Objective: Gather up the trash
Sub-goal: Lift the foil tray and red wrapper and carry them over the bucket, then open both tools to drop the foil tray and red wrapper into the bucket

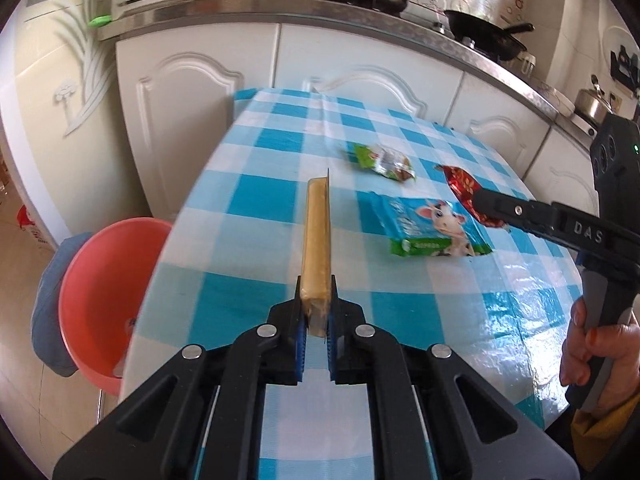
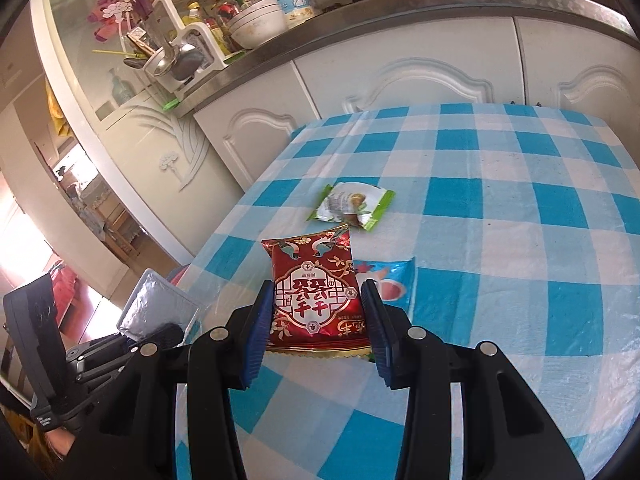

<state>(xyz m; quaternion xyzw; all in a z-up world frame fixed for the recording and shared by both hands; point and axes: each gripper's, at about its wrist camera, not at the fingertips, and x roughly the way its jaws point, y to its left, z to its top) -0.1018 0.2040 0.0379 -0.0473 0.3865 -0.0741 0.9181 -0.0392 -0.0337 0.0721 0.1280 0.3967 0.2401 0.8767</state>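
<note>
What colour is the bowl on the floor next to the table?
The bowl is pinkish coral; the left wrist view shows it best.

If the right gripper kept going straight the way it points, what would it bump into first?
Probably the blue cow wrapper lying on the table just ahead, under the red packet that the right gripper holds. Depth is hard to judge; the green wrapper lies farther on.
</note>
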